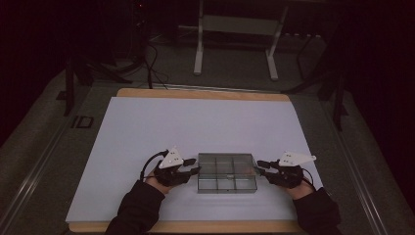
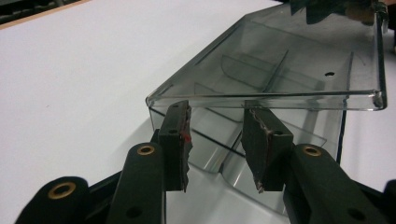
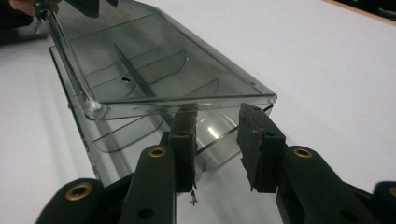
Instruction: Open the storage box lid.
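A clear, smoky-grey plastic box (image 1: 227, 172) sits on a big white sheet (image 1: 147, 132) in the lower middle of the high view. The box is long and flat. Thin walls inside split it into little rooms, three across and two deep. Its lid is on, and the lid has a rounded lip that sticks out past the walls.

The left gripper (image 1: 195, 170) is at the box's left end, in the lower left part of the frame. The right gripper (image 1: 260, 168) is at the box's right end, lower right. A hand in a dark sleeve holds each one. Each has a white three-cornered plate on top.

In the left gripper view, the left gripper (image 2: 217, 147) has its two black jaws partly open with a gap between them. The tips sit right under the lid's lip, holding nothing. A small hole shows in the box (image 2: 280, 70).

In the right gripper view, the right gripper (image 3: 217, 144) looks the same: jaws apart, tips just under the lip of the box (image 3: 154, 70), gripping nothing.
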Demonstrator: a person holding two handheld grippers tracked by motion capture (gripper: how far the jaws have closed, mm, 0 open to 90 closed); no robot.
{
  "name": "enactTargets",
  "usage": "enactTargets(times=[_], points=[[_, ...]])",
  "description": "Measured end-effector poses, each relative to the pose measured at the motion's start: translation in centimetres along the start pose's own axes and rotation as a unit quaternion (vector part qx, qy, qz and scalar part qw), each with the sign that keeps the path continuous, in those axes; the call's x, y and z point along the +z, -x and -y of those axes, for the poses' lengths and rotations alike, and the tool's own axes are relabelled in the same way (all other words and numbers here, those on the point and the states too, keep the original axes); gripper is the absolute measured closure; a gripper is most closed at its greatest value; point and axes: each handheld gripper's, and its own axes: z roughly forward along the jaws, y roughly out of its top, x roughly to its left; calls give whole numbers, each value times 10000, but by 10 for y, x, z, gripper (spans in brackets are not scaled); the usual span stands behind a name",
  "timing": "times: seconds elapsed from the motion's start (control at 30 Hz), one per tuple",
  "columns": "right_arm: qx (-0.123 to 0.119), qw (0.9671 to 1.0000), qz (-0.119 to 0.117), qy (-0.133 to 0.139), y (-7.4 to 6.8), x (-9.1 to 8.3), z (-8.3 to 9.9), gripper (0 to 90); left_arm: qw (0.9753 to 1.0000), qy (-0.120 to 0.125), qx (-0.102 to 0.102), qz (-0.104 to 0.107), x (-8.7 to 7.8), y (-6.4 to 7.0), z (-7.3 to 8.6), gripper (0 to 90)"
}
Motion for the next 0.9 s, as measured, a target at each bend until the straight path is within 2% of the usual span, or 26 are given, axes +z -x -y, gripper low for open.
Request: enactTargets(times=[0.17, 0.6, 0.8, 0.9], points=[[-3, 10000, 39, 81, 2, -1, -6, 673, 9999, 88, -44, -83, 3, -3, -5, 636], [-92, 9996, 127, 255, 7, 0, -22, 675, 9994, 277, 62, -216, 9, -7, -20, 639], [-74, 9985, 366, 411, 9, 3, -27, 683, 9988, 397, -39, -287, 14, -9, -26, 661], [-19, 9982, 401, 450, 11, 4, -28, 694, 9986, 404, -84, -335, 16, -11, -28, 675]])
